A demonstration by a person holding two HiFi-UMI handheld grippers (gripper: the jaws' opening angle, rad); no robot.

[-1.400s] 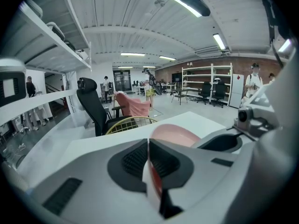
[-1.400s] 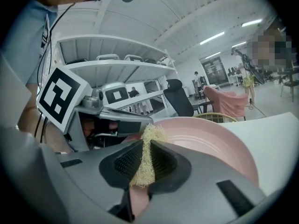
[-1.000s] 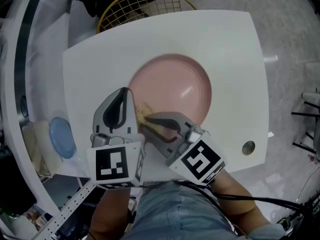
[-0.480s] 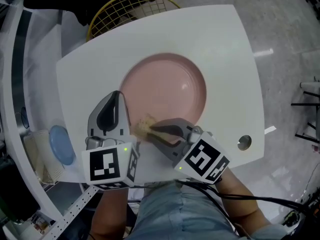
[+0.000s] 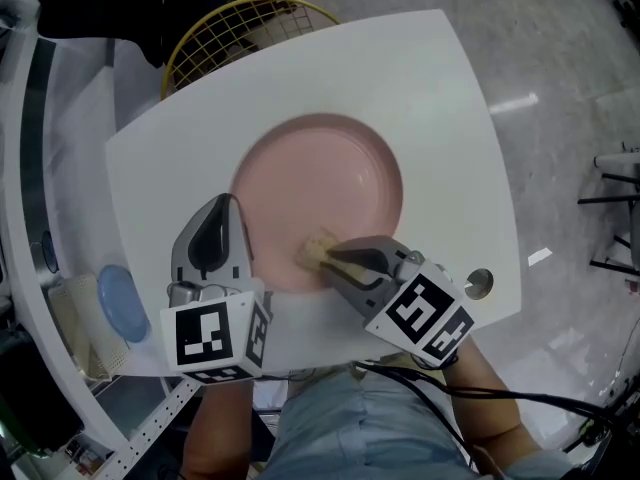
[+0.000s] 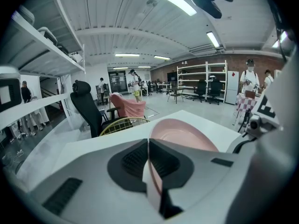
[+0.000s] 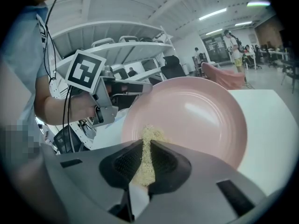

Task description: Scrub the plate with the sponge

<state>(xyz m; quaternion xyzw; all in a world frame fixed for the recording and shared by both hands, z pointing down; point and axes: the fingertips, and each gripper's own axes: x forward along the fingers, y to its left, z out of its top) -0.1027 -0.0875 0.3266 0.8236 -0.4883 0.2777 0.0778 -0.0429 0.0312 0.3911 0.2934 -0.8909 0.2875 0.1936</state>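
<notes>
Sponge [image 5: 318, 248] is resting on the plate [image 5: 320, 173], clamped in your right hand-held gripper [image 5: 338, 256]; your left hand-held gripper [image 5: 232, 213] is gripping the rim.

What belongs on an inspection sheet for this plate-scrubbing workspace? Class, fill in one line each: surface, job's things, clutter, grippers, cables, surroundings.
Surface: white table, with a round metal fitting near its right corner.
Job's things: pink plate on the table; yellowish sponge against its near side.
Clutter: blue disc on the shelf at left, off the table.
Grippers: left gripper shut on the plate's rim; right gripper shut on the sponge.
Cables: black cables trail by the right arm.
Surroundings: yellow wire basket beyond the table; glossy floor.
</notes>
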